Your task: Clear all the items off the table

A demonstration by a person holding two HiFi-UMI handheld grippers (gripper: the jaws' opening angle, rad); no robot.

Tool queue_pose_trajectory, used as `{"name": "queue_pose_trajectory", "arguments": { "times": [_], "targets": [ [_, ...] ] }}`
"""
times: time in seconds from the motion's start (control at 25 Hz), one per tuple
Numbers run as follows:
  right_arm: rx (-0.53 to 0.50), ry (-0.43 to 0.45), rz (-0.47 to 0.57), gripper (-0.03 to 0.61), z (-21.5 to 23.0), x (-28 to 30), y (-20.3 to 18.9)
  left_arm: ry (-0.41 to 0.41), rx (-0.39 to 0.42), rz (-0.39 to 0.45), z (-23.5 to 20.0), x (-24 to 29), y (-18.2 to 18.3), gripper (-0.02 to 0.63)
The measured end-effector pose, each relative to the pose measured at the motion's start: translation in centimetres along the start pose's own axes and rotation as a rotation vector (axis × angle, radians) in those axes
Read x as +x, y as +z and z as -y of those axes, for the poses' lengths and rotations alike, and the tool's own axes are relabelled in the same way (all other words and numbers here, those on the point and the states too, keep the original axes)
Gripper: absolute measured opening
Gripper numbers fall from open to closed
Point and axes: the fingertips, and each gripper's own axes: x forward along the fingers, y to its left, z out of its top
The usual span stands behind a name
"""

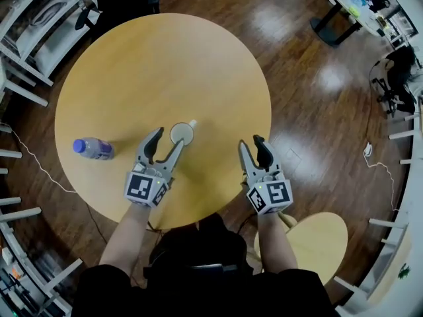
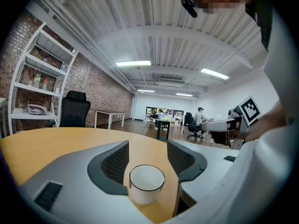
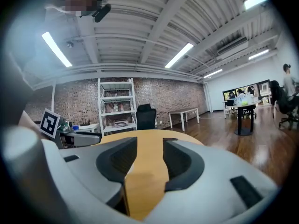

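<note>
I count one white black-rimmed cup [image 2: 146,183] between the parted jaws of my left gripper [image 1: 168,139], one purple-capped plastic bottle [image 1: 94,148], and my right gripper [image 1: 251,142] parted, empty.

1. Pale wood, smooth and matt, for the round surface [image 1: 132,65].
2. Dark wood, highly glossy, for the floor [image 1: 297,58].
3. White and smooth, with a dark rim: the cup [image 1: 181,133].
4. Clear plastic, purple-capped: the bottle [image 1: 94,148].
5. Grey matt plastic on the left hand-held gripper [image 1: 169,136] and right hand-held gripper [image 1: 251,141]; black ribbed pads [image 2: 114,160].
</note>
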Motion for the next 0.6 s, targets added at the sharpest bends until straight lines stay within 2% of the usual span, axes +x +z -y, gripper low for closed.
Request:
{"name": "queue_pose_trajectory", "arguments": {
  "times": [0.12,0.28,0.48,0.52,0.6],
  "targets": [
    [-0.004,-0.018,0.054,0.178,-0.9,-1.4,2.3,-0.012,-0.009,0.038,0.2,-1.8,2.3,0.203],
    [-0.028,-0.029,0.128,0.172,-2.7,-2.4,5.6,-0.044,0.008,0.082,-0.2,-3.4,5.6,0.199],
    [-0.058,-0.056,0.187,0.056,-4.2,-6.7,8.0,-0.051,0.011,0.130,0.8,-6.7,8.5,0.199],
    [-0.056,-0.069,0.203,0.004,-4.3,-7.5,8.2,-0.051,0.016,0.134,0.9,-7.2,8.7,0.199],
    [-0.054,-0.096,0.239,0.003,-4.2,-8.4,8.9,-0.052,0.026,0.147,0.4,-7.7,9.3,0.199]
  ]
}}
